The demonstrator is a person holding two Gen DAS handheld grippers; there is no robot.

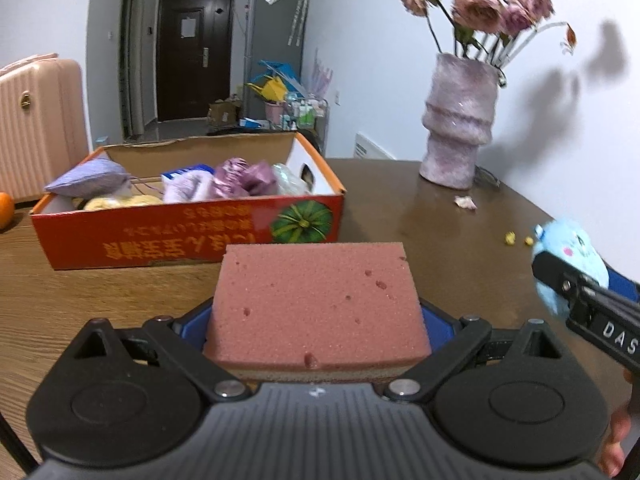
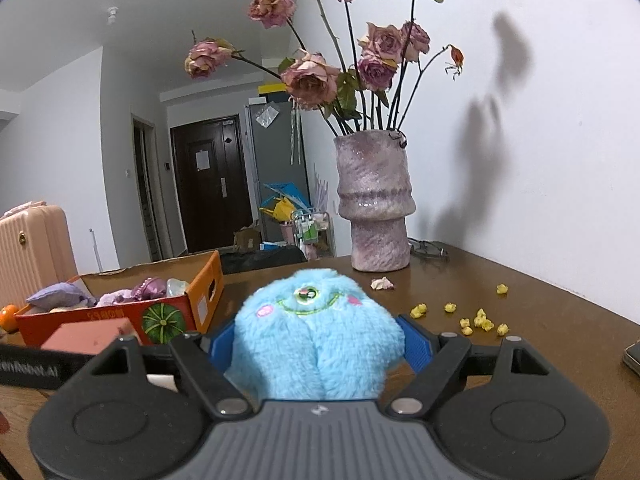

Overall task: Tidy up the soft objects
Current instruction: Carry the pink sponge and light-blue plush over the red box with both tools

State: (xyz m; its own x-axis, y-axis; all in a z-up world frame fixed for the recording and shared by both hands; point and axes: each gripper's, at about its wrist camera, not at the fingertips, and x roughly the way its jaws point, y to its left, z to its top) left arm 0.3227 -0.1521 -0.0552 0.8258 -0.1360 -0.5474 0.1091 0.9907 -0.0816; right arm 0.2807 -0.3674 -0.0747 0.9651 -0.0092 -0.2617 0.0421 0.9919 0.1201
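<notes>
My left gripper (image 1: 318, 320) is shut on a pink sponge (image 1: 316, 300) and holds it above the table, just in front of the orange cardboard box (image 1: 184, 236). The box holds several soft things, purple and yellow. My right gripper (image 2: 318, 344) is shut on a light blue plush toy (image 2: 316, 340) with an embroidered face. In the left wrist view the plush toy (image 1: 576, 256) and the right gripper (image 1: 560, 276) show at the right edge. In the right wrist view the sponge (image 2: 90, 334) and the box (image 2: 132, 316) lie to the left.
A purple vase (image 2: 374, 204) of dried roses stands at the back of the brown table (image 2: 540, 320). A fallen petal (image 2: 382, 283) and several yellow bits (image 2: 476, 318) lie near it. An orange fruit (image 1: 5, 210) lies left of the box. A dark object (image 2: 634, 358) lies at the far right.
</notes>
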